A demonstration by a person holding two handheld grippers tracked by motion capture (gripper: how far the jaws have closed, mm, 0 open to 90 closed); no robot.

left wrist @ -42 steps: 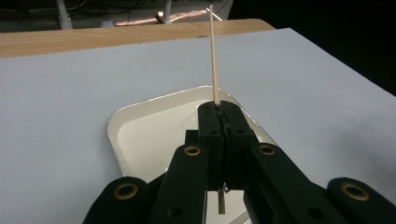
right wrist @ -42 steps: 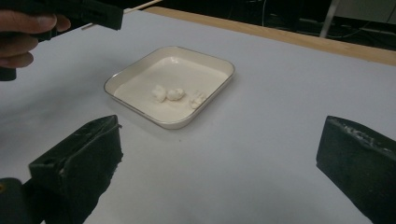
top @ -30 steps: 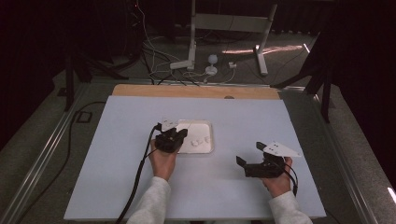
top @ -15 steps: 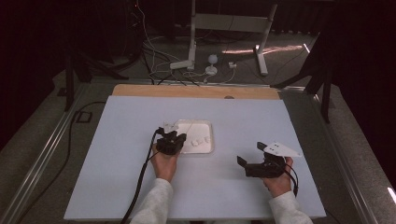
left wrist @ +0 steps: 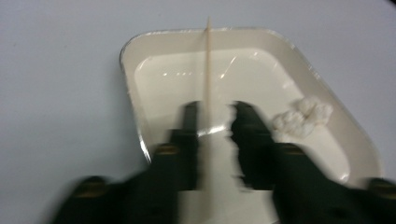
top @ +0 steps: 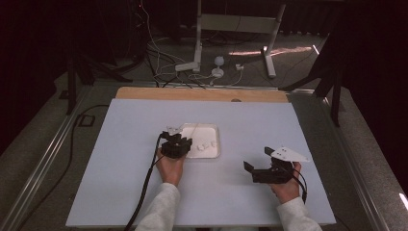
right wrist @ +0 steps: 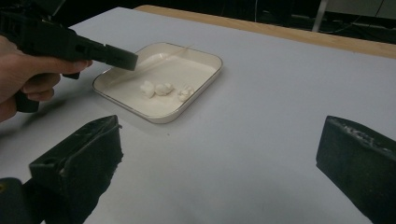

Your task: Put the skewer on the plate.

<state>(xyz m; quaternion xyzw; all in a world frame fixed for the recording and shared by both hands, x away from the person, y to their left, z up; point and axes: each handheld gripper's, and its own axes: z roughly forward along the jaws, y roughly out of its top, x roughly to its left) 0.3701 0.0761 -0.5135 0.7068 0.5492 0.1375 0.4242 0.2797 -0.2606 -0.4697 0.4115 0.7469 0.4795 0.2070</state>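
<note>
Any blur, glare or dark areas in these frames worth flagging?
Left gripper view: the jaws are smeared by motion blur, and small glare spots sit on the tray. Right gripper view: the tray is sharp, near jaws soft. High view: lit table, surroundings nearly black.

Motion blur smears the left hand-held gripper (left wrist: 212,140), so its grip on the thin stick (left wrist: 207,70) is unclear. The tray (left wrist: 135,79) runs off the lower edge.

A dim lab or recording studio: black curtains (top: 43,43) around a pale-topped counter (top: 120,183), loose cables (top: 159,53) and metal stand legs (top: 269,62) on the grey floor (top: 29,159) behind.
</note>
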